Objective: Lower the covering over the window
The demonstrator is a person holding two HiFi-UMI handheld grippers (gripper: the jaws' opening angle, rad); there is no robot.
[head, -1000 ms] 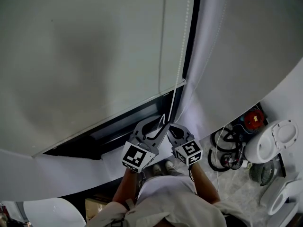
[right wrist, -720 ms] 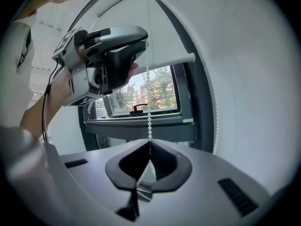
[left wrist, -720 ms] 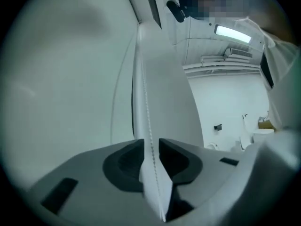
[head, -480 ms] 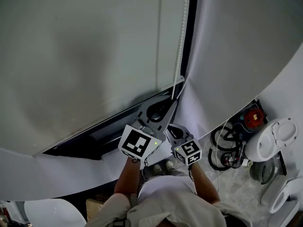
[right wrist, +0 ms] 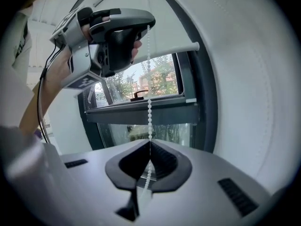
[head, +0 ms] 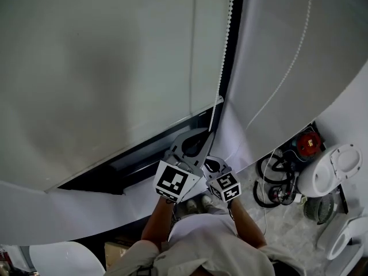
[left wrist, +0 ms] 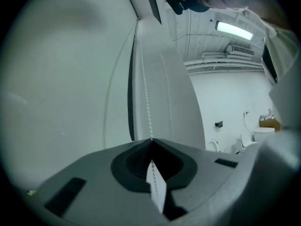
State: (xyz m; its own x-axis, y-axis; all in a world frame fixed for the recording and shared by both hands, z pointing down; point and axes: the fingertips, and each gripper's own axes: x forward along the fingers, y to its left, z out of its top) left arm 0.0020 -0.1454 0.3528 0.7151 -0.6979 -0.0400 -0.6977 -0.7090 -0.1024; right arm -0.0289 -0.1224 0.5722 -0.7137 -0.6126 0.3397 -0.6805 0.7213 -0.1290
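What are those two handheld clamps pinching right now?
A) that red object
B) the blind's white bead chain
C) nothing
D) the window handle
B: the bead chain runs into the shut jaws of both the left gripper, just closed, and the right gripper.

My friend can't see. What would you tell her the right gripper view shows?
The right gripper has its jaws shut on a white bead chain. Higher up the chain, a hand holds the left gripper, clamped on it too. Behind are a window and leafy trees.
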